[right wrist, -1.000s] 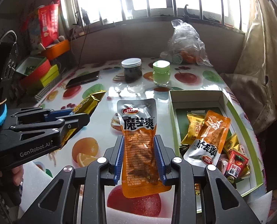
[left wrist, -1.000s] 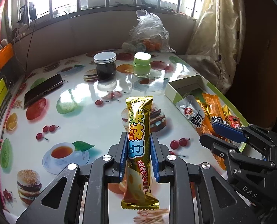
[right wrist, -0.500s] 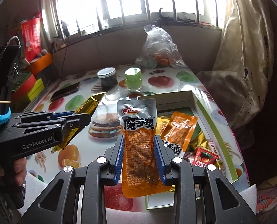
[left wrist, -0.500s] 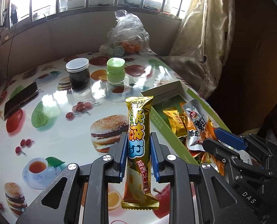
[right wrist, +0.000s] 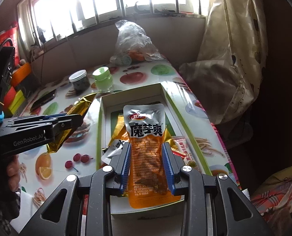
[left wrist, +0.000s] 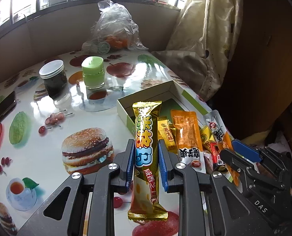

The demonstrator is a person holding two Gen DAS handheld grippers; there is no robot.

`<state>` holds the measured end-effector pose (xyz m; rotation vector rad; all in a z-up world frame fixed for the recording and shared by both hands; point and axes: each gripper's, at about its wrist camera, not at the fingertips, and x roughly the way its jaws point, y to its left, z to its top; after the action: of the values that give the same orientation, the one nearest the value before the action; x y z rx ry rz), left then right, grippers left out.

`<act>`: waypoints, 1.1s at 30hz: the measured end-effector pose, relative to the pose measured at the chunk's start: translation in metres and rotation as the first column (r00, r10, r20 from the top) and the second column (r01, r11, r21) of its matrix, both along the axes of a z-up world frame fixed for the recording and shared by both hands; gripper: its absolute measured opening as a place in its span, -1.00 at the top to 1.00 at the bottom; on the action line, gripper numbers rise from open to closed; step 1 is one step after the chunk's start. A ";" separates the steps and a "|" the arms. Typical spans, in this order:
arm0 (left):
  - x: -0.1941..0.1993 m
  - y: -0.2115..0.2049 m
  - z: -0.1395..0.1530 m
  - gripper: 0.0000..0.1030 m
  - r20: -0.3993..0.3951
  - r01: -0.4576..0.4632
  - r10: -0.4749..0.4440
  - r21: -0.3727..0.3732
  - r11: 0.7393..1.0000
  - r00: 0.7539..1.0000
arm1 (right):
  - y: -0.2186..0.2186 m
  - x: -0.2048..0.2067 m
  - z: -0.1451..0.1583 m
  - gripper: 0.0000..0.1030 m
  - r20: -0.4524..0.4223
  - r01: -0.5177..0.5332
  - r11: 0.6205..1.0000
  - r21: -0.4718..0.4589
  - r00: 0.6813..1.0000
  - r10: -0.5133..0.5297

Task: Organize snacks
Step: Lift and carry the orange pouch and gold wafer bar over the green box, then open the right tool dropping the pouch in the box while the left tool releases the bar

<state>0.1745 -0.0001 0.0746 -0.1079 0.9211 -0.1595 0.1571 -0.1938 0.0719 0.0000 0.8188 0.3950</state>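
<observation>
Claws both gripped snacks: left claw (left wrist: 146,155) clamped a gold bar (left wrist: 146,149) beside the box (left wrist: 126,106) on the counter (left wrist: 47,122); right claw (right wrist: 146,167) clamped an orange pouch (right wrist: 146,141) above the box's snacks.

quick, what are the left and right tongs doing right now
Left tongs: closed on the gold snack bar.
Right tongs: closed on the orange and silver snack pouch.
</observation>
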 end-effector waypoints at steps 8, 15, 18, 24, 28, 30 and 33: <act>0.024 -0.014 -0.012 0.54 -0.032 0.018 -0.018 -0.005 1.000 0.999 | -0.015 0.017 -0.014 0.42 -0.029 0.049 0.999 -0.011 0.998 -0.050; 0.041 -0.021 -0.025 0.54 -0.067 0.023 -0.024 -0.010 1.000 0.997 | -0.017 0.024 -0.020 0.39 -0.043 0.067 0.998 -0.019 0.997 -0.068; 0.045 -0.024 -0.030 0.54 -0.080 0.023 -0.023 -0.008 1.000 0.997 | -0.015 0.028 -0.021 0.37 -0.043 0.069 0.997 -0.036 0.997 -0.071; 0.051 -0.025 -0.036 0.54 -0.092 0.021 -0.023 -0.019 1.000 0.995 | -0.014 0.032 -0.027 0.32 -0.040 0.077 0.995 -0.061 0.996 -0.080; 0.055 -0.026 -0.040 0.54 -0.104 0.016 -0.018 -0.024 1.000 0.994 | -0.013 0.033 -0.029 0.28 -0.039 0.069 0.996 -0.060 0.997 -0.071; 0.055 -0.026 -0.040 0.54 -0.102 0.018 -0.020 -0.027 0.999 0.995 | -0.012 0.034 -0.030 0.26 -0.037 0.066 0.996 -0.060 0.997 -0.068; 0.054 -0.027 -0.040 0.53 -0.100 0.020 -0.023 -0.025 0.999 0.995 | -0.011 0.034 -0.031 0.22 -0.033 0.064 0.996 -0.064 0.997 -0.066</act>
<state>0.2288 -0.0269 0.0345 -0.1285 1.0205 -0.1864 0.1914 -0.2043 0.0414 -0.0255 0.8633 0.3086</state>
